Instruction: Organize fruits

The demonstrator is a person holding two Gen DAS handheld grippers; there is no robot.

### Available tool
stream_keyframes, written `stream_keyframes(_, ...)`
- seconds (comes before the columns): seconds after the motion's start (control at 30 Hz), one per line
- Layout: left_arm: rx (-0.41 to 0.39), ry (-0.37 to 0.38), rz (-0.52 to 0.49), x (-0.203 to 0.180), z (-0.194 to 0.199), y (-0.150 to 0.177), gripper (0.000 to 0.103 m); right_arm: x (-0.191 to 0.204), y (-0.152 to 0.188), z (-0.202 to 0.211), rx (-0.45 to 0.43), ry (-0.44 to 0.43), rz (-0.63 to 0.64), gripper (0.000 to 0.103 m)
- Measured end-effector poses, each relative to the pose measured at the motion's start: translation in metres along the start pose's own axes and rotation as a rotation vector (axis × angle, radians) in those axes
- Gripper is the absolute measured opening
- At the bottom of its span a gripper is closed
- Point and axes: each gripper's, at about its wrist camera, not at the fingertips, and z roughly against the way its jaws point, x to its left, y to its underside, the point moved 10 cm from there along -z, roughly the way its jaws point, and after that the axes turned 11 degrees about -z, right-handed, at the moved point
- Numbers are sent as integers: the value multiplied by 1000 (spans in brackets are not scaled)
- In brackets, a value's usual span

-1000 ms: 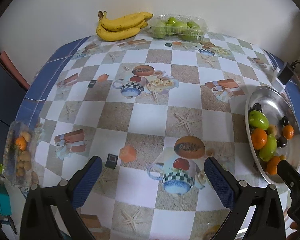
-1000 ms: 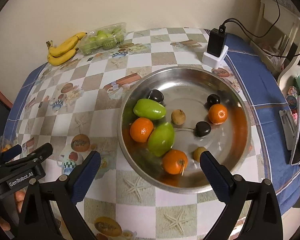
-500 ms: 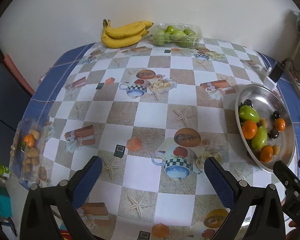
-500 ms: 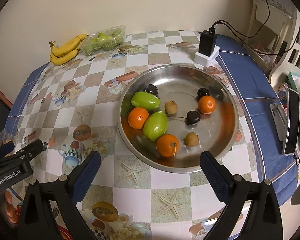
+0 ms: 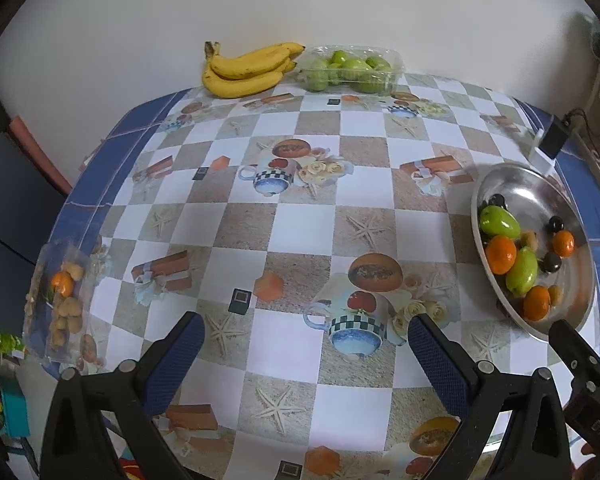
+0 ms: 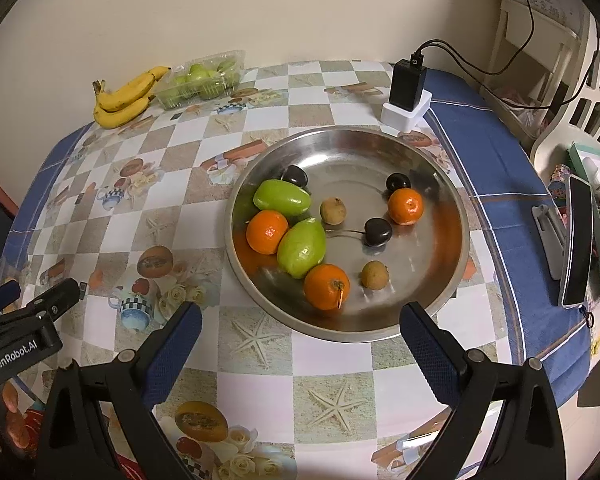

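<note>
A steel plate (image 6: 440, 184) holds three oranges (image 6: 326, 286), two green fruits (image 6: 302, 246), three dark cherries (image 6: 378, 232) and two small brown fruits (image 6: 374, 275). The plate also shows at the right in the left wrist view (image 5: 532, 188). My right gripper (image 6: 300, 330) is open and empty, above the table just in front of the plate. My left gripper (image 5: 306, 340) is open and empty over the table's middle front. Bananas (image 5: 248, 70) and a clear box of green fruits (image 5: 350, 68) lie at the far edge. A clear packet (image 5: 60, 300) with an orange and brown fruits lies at the left edge.
A black charger on a white block (image 6: 408, 92) with cables stands behind the plate. A phone (image 6: 578, 240) and other clutter lie beyond the table's right edge. The wall runs behind the table. The left gripper's body (image 6: 24, 328) shows at the left of the right wrist view.
Both grippers have pulled back and up from the table, so the plate and fruits look smaller and farther. Both stay open. No fruit has moved.
</note>
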Motion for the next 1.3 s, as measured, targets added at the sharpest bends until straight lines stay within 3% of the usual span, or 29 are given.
stream_keyframes(1.3, 61, -4, -32, -1, -13, 7, 103, -4, 2, -12, 24, 56, 2, 99)
